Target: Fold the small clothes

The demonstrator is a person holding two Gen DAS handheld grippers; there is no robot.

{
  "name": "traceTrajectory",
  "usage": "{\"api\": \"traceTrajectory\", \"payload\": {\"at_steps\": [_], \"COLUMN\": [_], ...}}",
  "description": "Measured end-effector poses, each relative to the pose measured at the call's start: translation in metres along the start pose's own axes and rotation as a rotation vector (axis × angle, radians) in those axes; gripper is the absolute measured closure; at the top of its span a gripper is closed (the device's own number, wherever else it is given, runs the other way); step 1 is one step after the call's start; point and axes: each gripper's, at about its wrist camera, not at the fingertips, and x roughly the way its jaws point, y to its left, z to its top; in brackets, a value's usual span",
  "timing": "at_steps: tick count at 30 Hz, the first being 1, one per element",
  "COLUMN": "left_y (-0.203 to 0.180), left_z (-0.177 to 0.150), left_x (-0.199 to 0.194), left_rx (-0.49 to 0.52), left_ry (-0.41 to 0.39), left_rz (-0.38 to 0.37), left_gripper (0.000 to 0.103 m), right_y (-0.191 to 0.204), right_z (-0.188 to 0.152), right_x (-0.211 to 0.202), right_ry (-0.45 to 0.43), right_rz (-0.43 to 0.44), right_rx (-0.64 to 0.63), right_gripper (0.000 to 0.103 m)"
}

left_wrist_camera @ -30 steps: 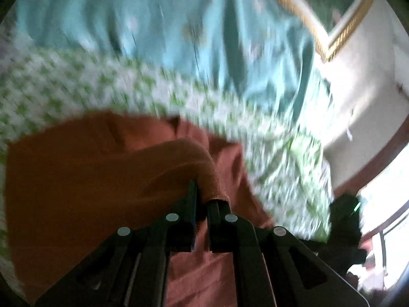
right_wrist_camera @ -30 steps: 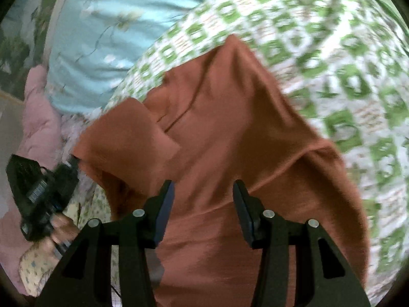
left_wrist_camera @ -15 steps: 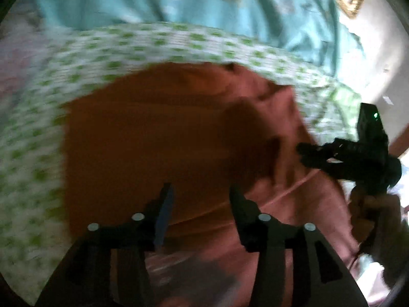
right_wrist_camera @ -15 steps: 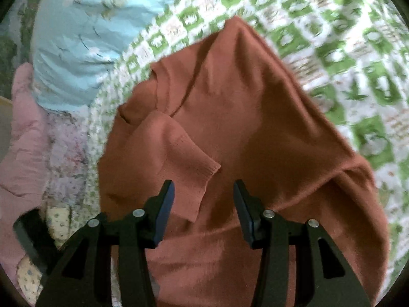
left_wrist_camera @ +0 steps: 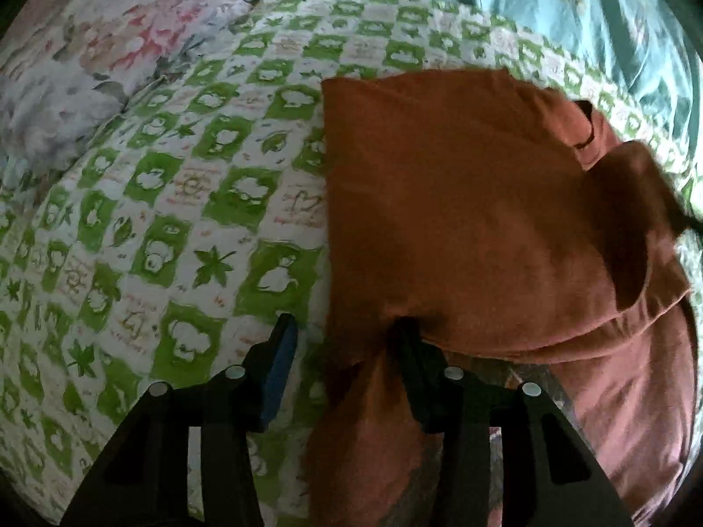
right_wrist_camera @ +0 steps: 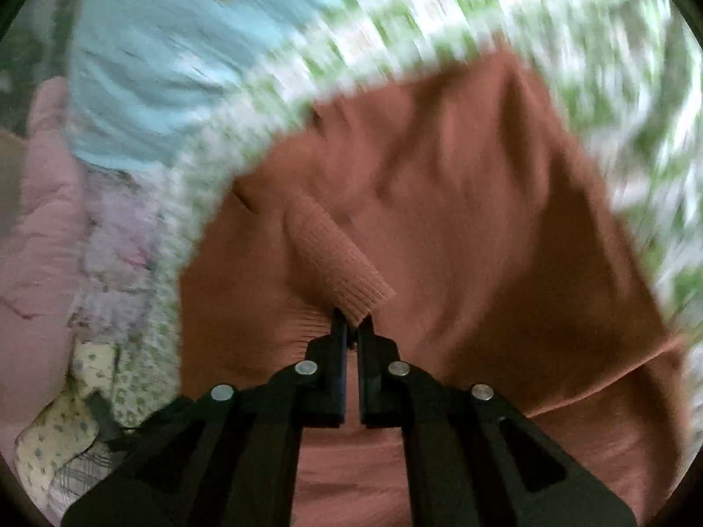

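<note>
A rust-orange knit sweater (left_wrist_camera: 461, 219) lies partly folded on a green-and-white patterned bedspread (left_wrist_camera: 175, 202). My left gripper (left_wrist_camera: 345, 342) is open at the sweater's near left edge; its right finger is tucked under the fabric, its left finger over the bedspread. In the right wrist view the sweater (right_wrist_camera: 483, 219) fills the middle, blurred by motion. My right gripper (right_wrist_camera: 353, 323) is shut on the sweater's ribbed sleeve cuff (right_wrist_camera: 347, 268) and holds it above the body of the sweater.
A light blue quilt (left_wrist_camera: 571, 4) lies at the far side of the bed. A floral pillow (left_wrist_camera: 88, 44) sits at the far left. A pink quilt (right_wrist_camera: 35, 228) and small patterned cloths (right_wrist_camera: 66, 430) lie to the left in the right wrist view.
My left gripper let go of the sleeve, opened and moved to the sweater's left edge. My right gripper, open before, has shut on the sleeve cuff and is moving.
</note>
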Motion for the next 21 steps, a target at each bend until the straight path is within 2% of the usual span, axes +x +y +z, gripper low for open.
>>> {"api": "traceTrajectory", "payload": {"at_steps": [3, 5, 6, 10, 12, 16, 19, 21], "left_y": [0.005, 0.008, 0.008, 0.004, 0.004, 0.007, 0.010, 0.007], "left_z": [-0.001, 0.001, 0.003, 0.008, 0.010, 0.019, 0.029, 0.032], "left_x": [0.001, 0.003, 0.005, 0.007, 0.008, 0.009, 0.002, 0.008], "left_rx": [-0.036, -0.051, -0.056, -0.045, -0.047, -0.076, -0.091, -0.068], "left_ry": [0.008, 0.014, 0.019, 0.031, 0.041, 0.069, 0.056, 0.083], "left_rz": [-0.028, -0.043, -0.045, -0.040, -0.045, -0.090, -0.157, -0.147], "left_gripper": [0.060, 0.060, 0.059, 0.059, 0.059, 0.061, 0.061, 0.060], "right_y": [0.007, 0.000, -0.010, -0.058, -0.069, -0.073, -0.066, -0.063], "right_z": [0.021, 0.028, 0.031, 0.036, 0.037, 0.035, 0.037, 0.037], "right_x": [-0.048, -0.064, -0.066, -0.050, -0.042, -0.029, -0.028, -0.027], "right_ry": [-0.088, -0.093, -0.078, -0.001, 0.022, 0.038, 0.035, 0.032], "right_rz": [-0.011, -0.049, -0.102, -0.190, -0.243, -0.263, -0.264, -0.282], "right_rx": [-0.074, -0.092, -0.097, 0.003, 0.007, -0.007, -0.039, -0.057], "right_gripper": [0.099, 0.099, 0.099, 0.099, 0.099, 0.099, 0.099, 0.099]}}
